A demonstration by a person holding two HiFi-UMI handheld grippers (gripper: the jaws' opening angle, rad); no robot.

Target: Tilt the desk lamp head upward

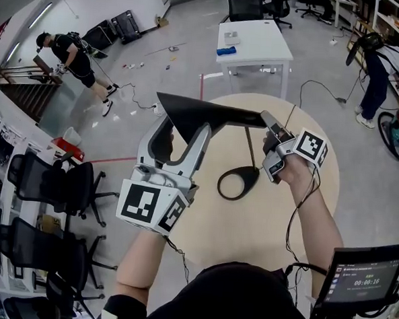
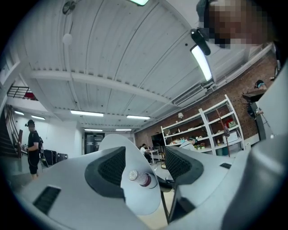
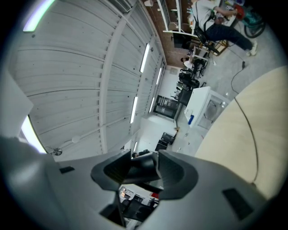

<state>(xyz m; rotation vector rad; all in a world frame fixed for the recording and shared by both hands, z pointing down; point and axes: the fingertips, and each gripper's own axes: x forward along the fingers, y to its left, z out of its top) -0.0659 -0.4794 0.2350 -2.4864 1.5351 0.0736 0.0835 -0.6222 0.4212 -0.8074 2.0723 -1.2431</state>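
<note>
A black desk lamp stands on the round wooden table (image 1: 321,156). Its ring-shaped base (image 1: 249,175) carries a thin stem (image 1: 249,148). The cone-shaped lamp head (image 1: 202,115) points left and lies roughly level. My left gripper (image 1: 188,131) is shut on the rim of that head. In the left gripper view the head's white inside (image 2: 135,155) and the bulb (image 2: 143,179) fill the gap between the jaws of the left gripper (image 2: 139,164). My right gripper (image 1: 272,129) is shut on the lamp's black neck end (image 3: 144,165), which sits pinched in the right gripper (image 3: 144,170).
A white table (image 1: 261,31) with a blue object (image 1: 226,50) stands beyond the round one. Office chairs (image 1: 56,180) line the left side. A small screen (image 1: 361,273) is at the bottom right. People stand far left (image 1: 71,56) and far right (image 1: 380,72). Cables lie on the floor.
</note>
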